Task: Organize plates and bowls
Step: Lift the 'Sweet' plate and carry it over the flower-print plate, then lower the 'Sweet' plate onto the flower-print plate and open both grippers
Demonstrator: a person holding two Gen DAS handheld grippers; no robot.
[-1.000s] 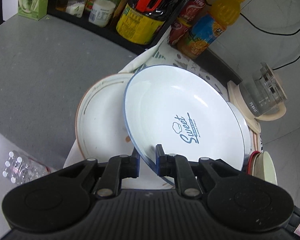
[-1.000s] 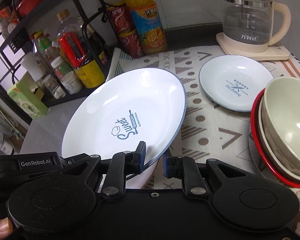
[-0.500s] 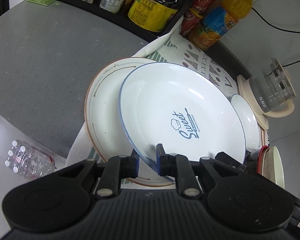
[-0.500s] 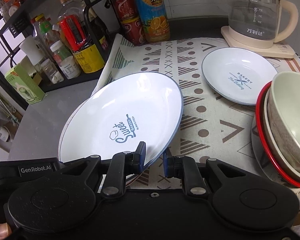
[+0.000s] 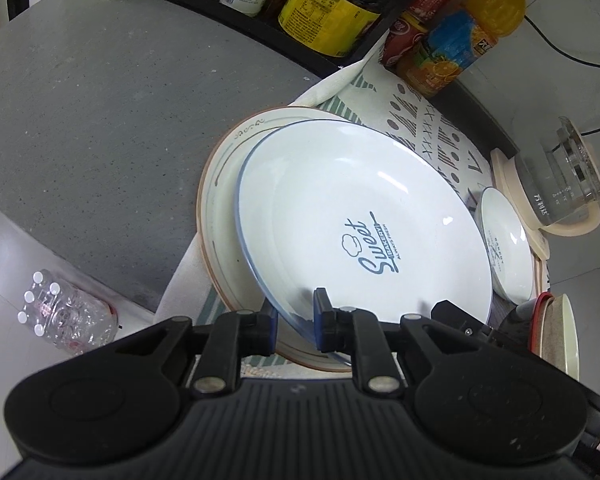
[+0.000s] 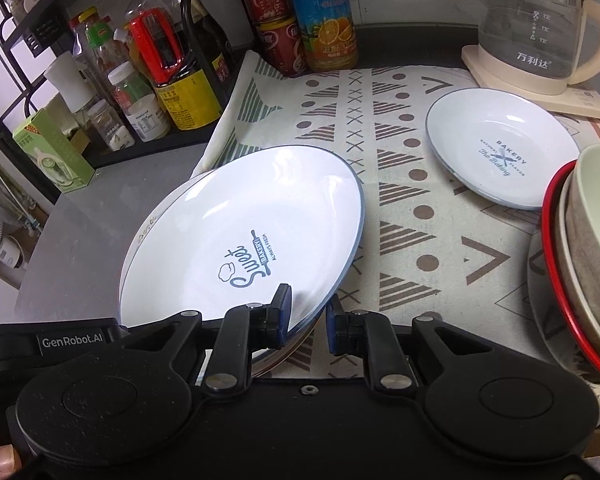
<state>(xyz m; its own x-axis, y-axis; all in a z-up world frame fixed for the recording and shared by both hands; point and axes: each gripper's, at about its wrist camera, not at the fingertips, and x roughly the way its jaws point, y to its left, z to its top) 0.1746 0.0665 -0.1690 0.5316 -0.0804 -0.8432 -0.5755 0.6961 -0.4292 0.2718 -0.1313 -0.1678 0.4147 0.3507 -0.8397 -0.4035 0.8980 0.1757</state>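
Observation:
A large white "Sweet" plate (image 5: 364, 216) with a blue rim is held at its near edge by both grippers, low over a larger brown-rimmed plate (image 5: 220, 184) on the patterned cloth. My left gripper (image 5: 294, 318) is shut on its rim. My right gripper (image 6: 306, 318) is shut on the same plate (image 6: 240, 240), at a point further right along the rim. A small "Bakery" plate (image 6: 500, 148) lies on the cloth at the back right. Stacked bowls (image 6: 588, 256) in a red-rimmed dish sit at the far right.
A glass kettle (image 6: 540, 28) on its base stands at the back right. An orange juice bottle (image 6: 324, 20), red cans and a black rack of bottles and jars (image 6: 148, 64) line the back and left. Grey countertop (image 5: 100, 112) lies left of the cloth.
Both grippers have lowered the "Sweet" plate down and to the left, so it now sits over the brown-rimmed plate. Both stay shut on it.

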